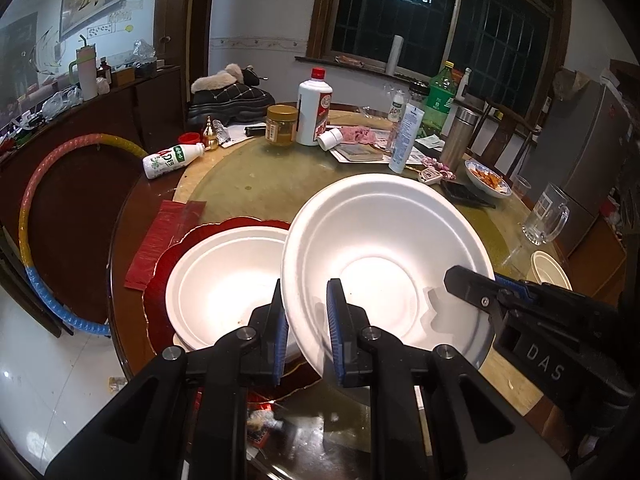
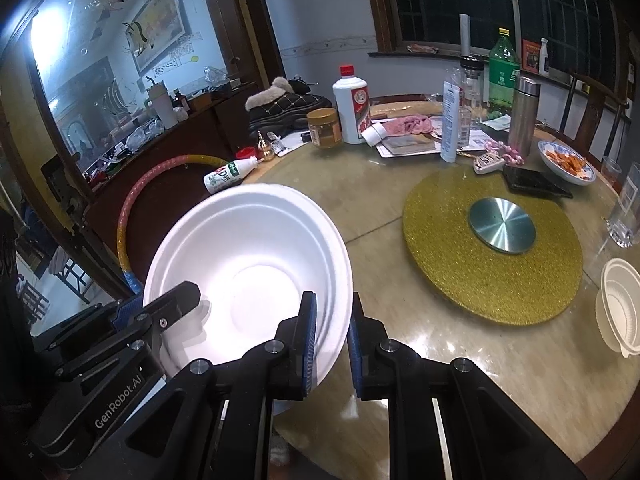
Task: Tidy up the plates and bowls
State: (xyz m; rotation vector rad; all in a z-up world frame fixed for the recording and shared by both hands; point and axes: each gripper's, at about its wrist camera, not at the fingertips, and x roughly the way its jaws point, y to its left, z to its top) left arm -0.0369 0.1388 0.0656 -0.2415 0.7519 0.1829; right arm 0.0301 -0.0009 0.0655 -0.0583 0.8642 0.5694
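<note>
A white foam bowl [image 1: 384, 256] is held tilted above the table, with both grippers on its rim. My left gripper [image 1: 307, 332] is shut on its left rim. My right gripper [image 2: 332, 344] straddles the opposite rim of the same bowl [image 2: 248, 276], with a small gap at its outer finger. The right gripper also shows in the left wrist view [image 1: 480, 292]. A second white foam bowl [image 1: 224, 280] sits on a red scalloped plate [image 1: 160, 276] under the left gripper. A small cream bowl [image 2: 620, 312] sits at the table's right edge.
A gold glitter turntable [image 2: 492, 240] lies mid-table. Behind it stand a white liquor bottle [image 2: 352, 104], a jar [image 2: 324, 128], a steel flask [image 2: 524, 116], a green bottle [image 2: 502, 76] and a dish of food [image 2: 566, 162]. A glass mug [image 1: 548, 216] stands right. A hoop [image 1: 28, 220] leans left.
</note>
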